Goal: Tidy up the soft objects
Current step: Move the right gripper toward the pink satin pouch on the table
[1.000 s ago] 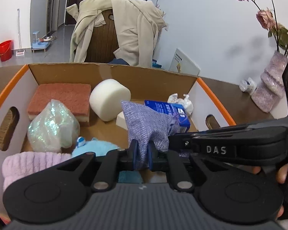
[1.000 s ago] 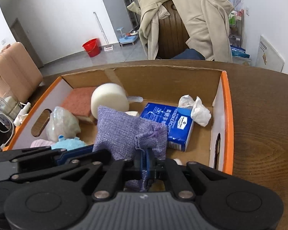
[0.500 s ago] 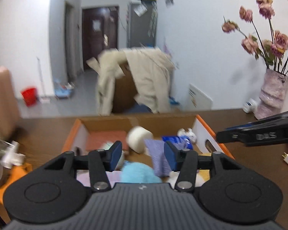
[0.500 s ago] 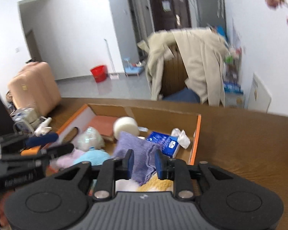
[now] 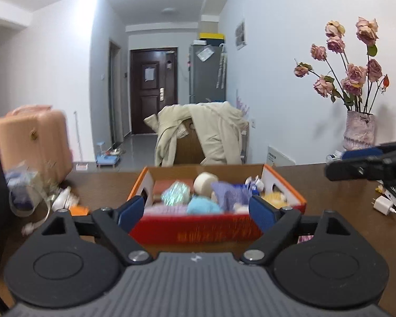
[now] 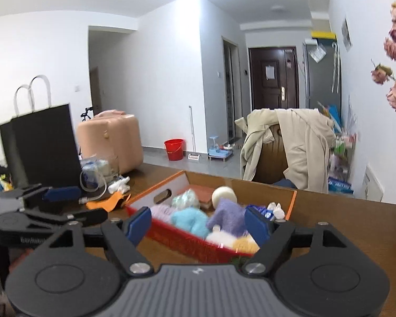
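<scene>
A cardboard box [image 5: 216,231] with a red front and orange edges sits on a dark brown wooden surface [image 5: 330,198], packed with soft things. Inside it, a purple cloth pouch [image 5: 228,194] stands near the middle, with a fluffy light-blue ball [image 5: 202,206] just beside it on the left. Behind them are a white foam roll [image 5: 205,181], a shiny crinkled plastic bundle [image 5: 176,194] and a flat reddish sponge [image 5: 169,185]. A pale pink fluffy item [image 6: 161,210] lies at the box's left front, and a yellow fluffy item [image 5: 273,198] at its right front. A blue tissue packet [image 6: 261,210] rests near the right wall.

The left hand-held gripper [image 5: 196,212] is held back from the box, its blue-padded jaws spread wide and holding nothing. The right hand-held gripper [image 6: 198,223] is likewise spread wide and empty, set back from the box.

Beyond the surface stand a chair draped with a beige coat [image 5: 211,134], a vase of dried pink roses [image 5: 359,129] on the right and a pink suitcase [image 5: 31,137] on the left.
</scene>
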Tool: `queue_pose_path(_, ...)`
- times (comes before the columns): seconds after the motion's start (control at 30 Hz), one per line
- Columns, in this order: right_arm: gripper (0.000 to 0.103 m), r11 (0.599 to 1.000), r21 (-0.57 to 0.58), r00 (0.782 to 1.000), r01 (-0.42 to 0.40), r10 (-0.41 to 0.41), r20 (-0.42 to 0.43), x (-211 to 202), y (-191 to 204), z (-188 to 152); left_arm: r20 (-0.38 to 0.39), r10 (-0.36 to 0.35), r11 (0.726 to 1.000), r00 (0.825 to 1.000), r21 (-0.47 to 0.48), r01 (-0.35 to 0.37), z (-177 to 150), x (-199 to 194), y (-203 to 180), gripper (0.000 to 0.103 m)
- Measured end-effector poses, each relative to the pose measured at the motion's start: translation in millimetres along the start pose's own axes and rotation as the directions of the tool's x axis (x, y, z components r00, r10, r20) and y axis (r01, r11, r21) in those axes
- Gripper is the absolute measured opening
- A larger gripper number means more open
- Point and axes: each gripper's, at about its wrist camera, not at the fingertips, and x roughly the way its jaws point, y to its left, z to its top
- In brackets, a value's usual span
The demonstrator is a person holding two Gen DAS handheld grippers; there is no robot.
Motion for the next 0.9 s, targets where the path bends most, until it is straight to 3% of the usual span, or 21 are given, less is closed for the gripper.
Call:
queue_pose_path(0.13,0.082,0.996,-0.050,0.997,0.077,-0.077,0.010,-25,20,-36,0.009,0.023,0.997,1.000,-0.073,-0.022,-26,-32,10,0.093)
queue_pose_path(0.2,0.084,0.996,-0.037,0.996,0.084,-0.083,0.021,-37,27,-51,0.032,0.046,0.997,0.998,-0.059,-0.044,-37,-53,12,0.096)
queue_pose_path(0.4,0.086,0.997,0.054,0.997,0.062,-0.064,0.035,-64,42,-99,0.059,0.088,0.995,0.994,-0.047,-0.085,-64,-94,14,0.099)
queue_pose_path(0.73,0.086,1.000,0.000,0.999,0.031,-0.031,-0.010,-76,75,-158,0.026,0.101,0.992,0.995,-0.074,-0.099,-116,-125,-3,0.100)
queue_pose_path(0.9,0.086,1.000,0.002,1.000,0.025,-0.025,0.000,-97,80,-171,0.050,0.102,0.993,0.994,-0.059,-0.099,-119,-140,-13,0.101)
